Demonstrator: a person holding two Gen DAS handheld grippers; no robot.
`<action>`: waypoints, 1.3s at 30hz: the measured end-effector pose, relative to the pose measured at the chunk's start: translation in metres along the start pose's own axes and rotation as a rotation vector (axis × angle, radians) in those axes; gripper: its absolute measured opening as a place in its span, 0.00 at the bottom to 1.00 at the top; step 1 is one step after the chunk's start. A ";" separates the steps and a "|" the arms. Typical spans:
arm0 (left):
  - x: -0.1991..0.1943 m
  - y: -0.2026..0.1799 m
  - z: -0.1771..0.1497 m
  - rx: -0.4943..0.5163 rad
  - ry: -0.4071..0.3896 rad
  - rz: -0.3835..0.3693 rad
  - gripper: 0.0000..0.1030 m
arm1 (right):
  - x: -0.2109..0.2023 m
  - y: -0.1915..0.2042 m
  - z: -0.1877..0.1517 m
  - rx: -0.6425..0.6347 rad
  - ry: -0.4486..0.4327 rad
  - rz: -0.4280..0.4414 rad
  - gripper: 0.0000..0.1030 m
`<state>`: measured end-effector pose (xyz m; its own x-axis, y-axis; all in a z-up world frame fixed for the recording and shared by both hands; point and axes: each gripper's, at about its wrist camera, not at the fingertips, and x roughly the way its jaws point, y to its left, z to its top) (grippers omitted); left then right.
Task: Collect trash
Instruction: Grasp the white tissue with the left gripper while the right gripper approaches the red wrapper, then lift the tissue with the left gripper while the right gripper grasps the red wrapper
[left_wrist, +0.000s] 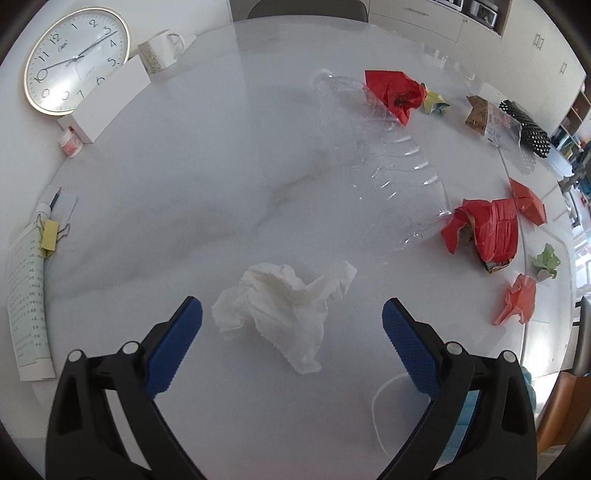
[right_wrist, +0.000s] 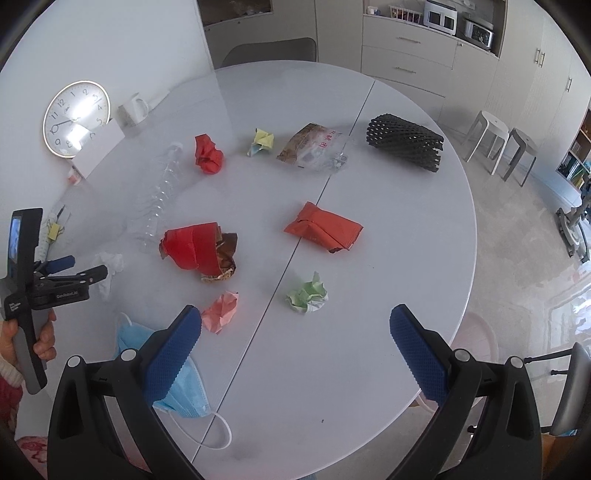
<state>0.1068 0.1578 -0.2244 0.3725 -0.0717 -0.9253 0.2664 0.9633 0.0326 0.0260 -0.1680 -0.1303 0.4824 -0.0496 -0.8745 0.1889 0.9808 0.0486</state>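
Note:
A crumpled white tissue (left_wrist: 280, 306) lies on the white round table (left_wrist: 184, 206), between the fingertips of my left gripper (left_wrist: 291, 308), which is open with its pads clear of the tissue. My right gripper (right_wrist: 295, 314) hangs open over the table's near side, with nothing between its fingers. Just beyond its tips sit a green paper ball (right_wrist: 306, 293) and a pink paper ball (right_wrist: 221, 312). A blue face mask (right_wrist: 177, 380) lies under its left finger. Farther off are a red torn wrapper (right_wrist: 195, 247), an orange-red packet (right_wrist: 325, 229), a clear plastic bottle (right_wrist: 159, 192) and a red paper wad (right_wrist: 208, 155).
A yellow paper scrap (right_wrist: 262, 142), a snack bag (right_wrist: 314, 147) and a black foam net (right_wrist: 406, 146) lie at the far side. At the left stand a wall clock (left_wrist: 75, 61), a mug (left_wrist: 159, 50), a white box (left_wrist: 107, 99) and clipped papers (left_wrist: 29, 288). Stools (right_wrist: 498, 144) stand on the floor to the right.

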 end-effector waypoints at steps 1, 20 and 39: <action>0.006 0.000 0.001 0.008 0.012 -0.003 0.86 | 0.001 0.004 0.001 -0.002 0.002 -0.003 0.98; 0.022 0.038 0.010 -0.070 0.042 -0.066 0.21 | 0.108 0.070 0.048 -0.054 0.132 0.130 0.98; -0.047 -0.018 0.018 -0.045 -0.034 -0.137 0.21 | 0.138 -0.038 0.081 -0.148 0.148 0.055 0.91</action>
<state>0.1007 0.1390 -0.1742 0.3656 -0.2115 -0.9064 0.2766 0.9545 -0.1112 0.1546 -0.2269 -0.2140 0.3556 0.0224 -0.9344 0.0329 0.9988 0.0365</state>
